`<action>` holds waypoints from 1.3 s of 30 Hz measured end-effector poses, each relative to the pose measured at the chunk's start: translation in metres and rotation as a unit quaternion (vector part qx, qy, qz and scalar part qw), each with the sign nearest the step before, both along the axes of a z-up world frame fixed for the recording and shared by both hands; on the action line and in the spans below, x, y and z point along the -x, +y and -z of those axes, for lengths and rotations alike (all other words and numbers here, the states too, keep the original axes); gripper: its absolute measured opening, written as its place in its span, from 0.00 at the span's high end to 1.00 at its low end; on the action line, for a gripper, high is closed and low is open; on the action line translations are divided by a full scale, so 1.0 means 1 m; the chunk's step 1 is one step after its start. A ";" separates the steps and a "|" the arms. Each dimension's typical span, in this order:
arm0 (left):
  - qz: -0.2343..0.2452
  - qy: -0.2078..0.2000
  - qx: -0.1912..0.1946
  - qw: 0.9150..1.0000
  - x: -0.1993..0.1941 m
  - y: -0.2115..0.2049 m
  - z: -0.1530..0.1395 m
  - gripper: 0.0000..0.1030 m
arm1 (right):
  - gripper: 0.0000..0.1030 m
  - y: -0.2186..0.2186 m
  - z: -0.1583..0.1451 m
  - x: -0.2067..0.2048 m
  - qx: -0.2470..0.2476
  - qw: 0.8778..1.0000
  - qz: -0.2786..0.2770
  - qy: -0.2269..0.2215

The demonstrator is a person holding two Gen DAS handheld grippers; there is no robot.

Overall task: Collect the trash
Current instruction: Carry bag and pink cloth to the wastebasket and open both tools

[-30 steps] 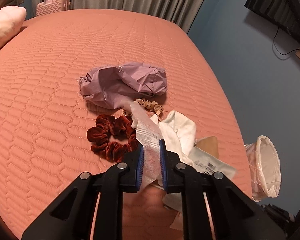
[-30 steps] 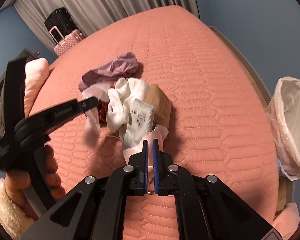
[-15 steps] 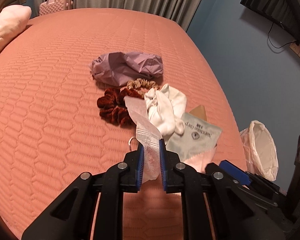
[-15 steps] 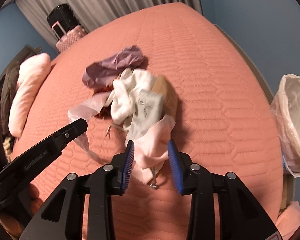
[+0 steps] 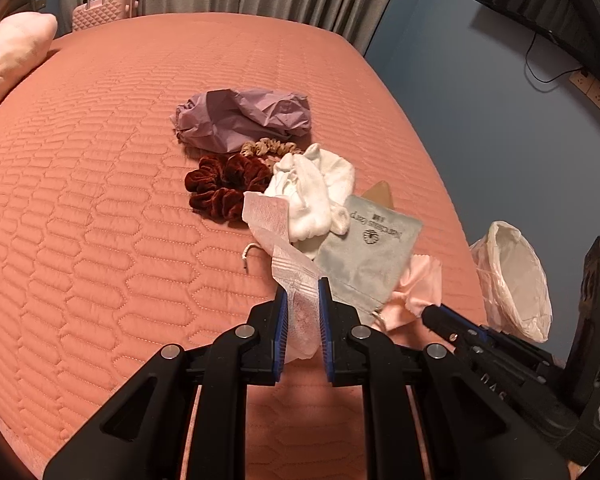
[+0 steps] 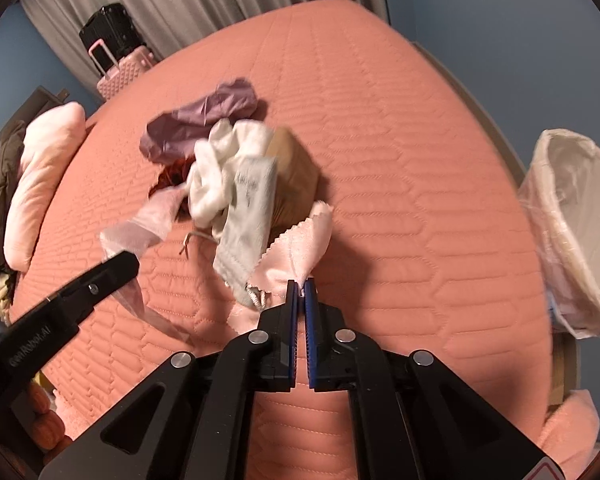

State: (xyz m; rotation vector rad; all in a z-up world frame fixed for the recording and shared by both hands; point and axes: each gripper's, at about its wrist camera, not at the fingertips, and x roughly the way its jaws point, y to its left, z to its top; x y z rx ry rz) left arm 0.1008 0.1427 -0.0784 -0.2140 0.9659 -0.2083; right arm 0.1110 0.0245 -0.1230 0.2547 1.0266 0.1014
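Bed (image 5: pixel 100 208): salmon quilted cover, carries the whole pile; pink pillow (image 5: pixel 8 56) at its far left corner.
Pile: sits right of bed centre, toward the edge nearest the bin.
Purple bag (image 5: pixel 244 120): crumpled, far end of pile.
Scrunchies: dark red one (image 5: pixel 224 188) just in front of the purple bag, beige one (image 5: pixel 268 147) between them, touching both.
White cloth (image 5: pixel 312 192): bunched, right of the red scrunchie, lying over the top edge of the pouch.
Pouch (image 5: pixel 368 252): grey-green, printed logo, flat, near end of pile; a tan item pokes out behind it, can't tell what.
Wrapper (image 5: pixel 280 240): translucent white strip, runs from the red scrunchie down to the left gripper.
Left gripper (image 5: pixel 303 312): pads clamped on the wrapper's near end, narrow gap filled by the film; far end touches the pile.
Pink cloth (image 6: pixel 300 248): zigzag-cut edge, beside the pouch on the bin side, partly under it.
Right gripper (image 6: pixel 300 292): jaws pinched together on a fold of the pink cloth, cloth rising from the tips.
Bin (image 6: pixel 576 232): white liner, mouth open, off the bed's right edge, well apart from the pile.
Cord (image 5: pixel 250 254): short, loose, on the bed left of the wrapper.
Suitcases: pink one (image 5: pixel 104 4) by the curtain past the bed's far end.
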 end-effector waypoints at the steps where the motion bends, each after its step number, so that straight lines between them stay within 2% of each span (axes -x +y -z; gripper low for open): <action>1: 0.002 -0.003 0.001 1.000 0.001 -0.003 -0.003 0.86 | 0.97 -0.003 -0.004 0.001 0.001 1.000 0.002 -0.005; 10: 0.034 -0.045 0.007 0.998 0.017 -0.037 -0.042 0.86 | 0.97 -0.031 -0.058 0.018 0.011 0.998 0.026 -0.059; 21: 0.096 -0.099 0.007 0.990 0.029 -0.101 -0.084 0.86 | 0.97 -0.083 -0.116 0.047 0.035 0.990 0.067 -0.116; 29: 0.137 -0.115 0.021 0.984 0.035 -0.146 -0.100 0.86 | 0.97 -0.130 -0.135 0.064 0.040 0.985 0.100 -0.136; 39: 0.187 -0.117 0.040 0.975 0.032 -0.194 -0.107 0.86 | 0.97 -0.181 -0.142 0.078 0.042 0.978 0.143 -0.146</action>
